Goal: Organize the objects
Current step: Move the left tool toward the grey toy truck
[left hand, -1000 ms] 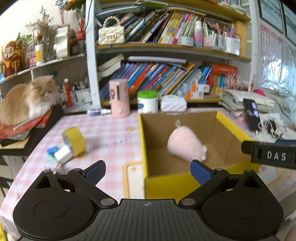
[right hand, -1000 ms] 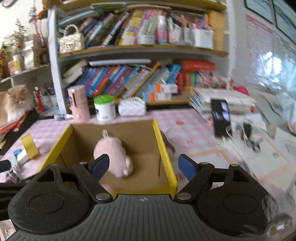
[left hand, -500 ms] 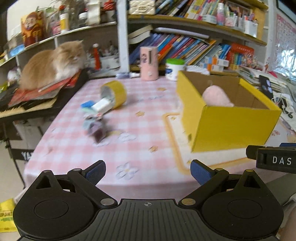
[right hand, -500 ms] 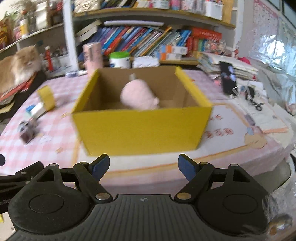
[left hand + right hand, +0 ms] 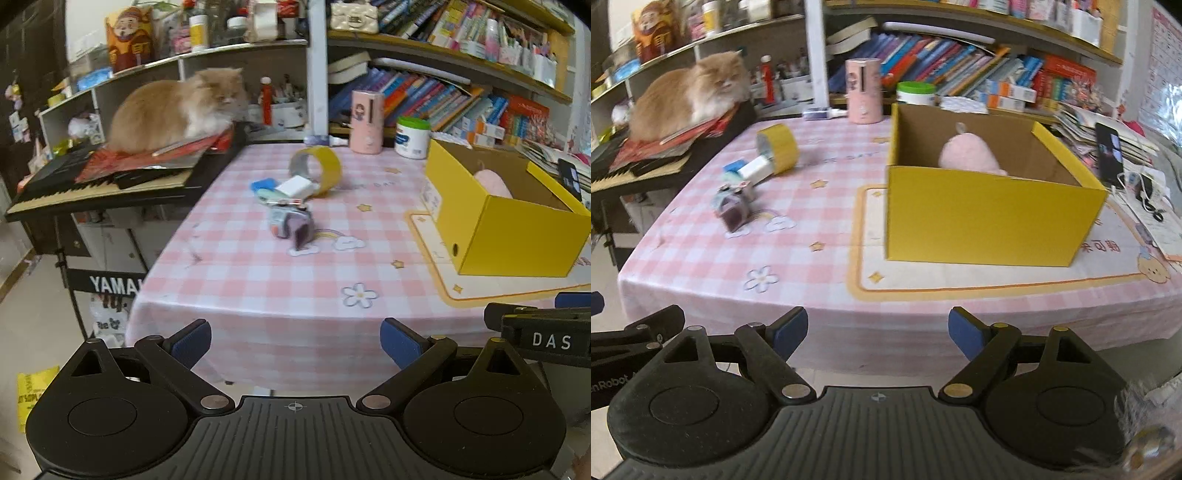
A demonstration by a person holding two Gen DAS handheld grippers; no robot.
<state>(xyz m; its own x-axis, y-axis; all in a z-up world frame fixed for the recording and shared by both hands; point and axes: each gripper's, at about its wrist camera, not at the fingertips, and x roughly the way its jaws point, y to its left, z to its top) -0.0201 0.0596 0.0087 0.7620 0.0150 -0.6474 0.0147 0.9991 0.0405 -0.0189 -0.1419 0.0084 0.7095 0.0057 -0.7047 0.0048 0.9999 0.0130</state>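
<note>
Retreat: both tongs, left tongs (image 5: 295, 345) and right tongs (image 5: 878, 332), have backed past the desk's (image 5: 812, 295) near edge, spread and empty, the right still widening; the fluffy pink plush toy (image 5: 969, 155) lies in the yellow cardboard box (image 5: 979, 218), the yellow tape roll (image 5: 319, 168) awaits.

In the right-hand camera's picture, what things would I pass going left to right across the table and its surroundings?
Cat → small purple toy → yellow tape roll → pink cylinder → yellow box with a pink plush inside → phone.
</note>
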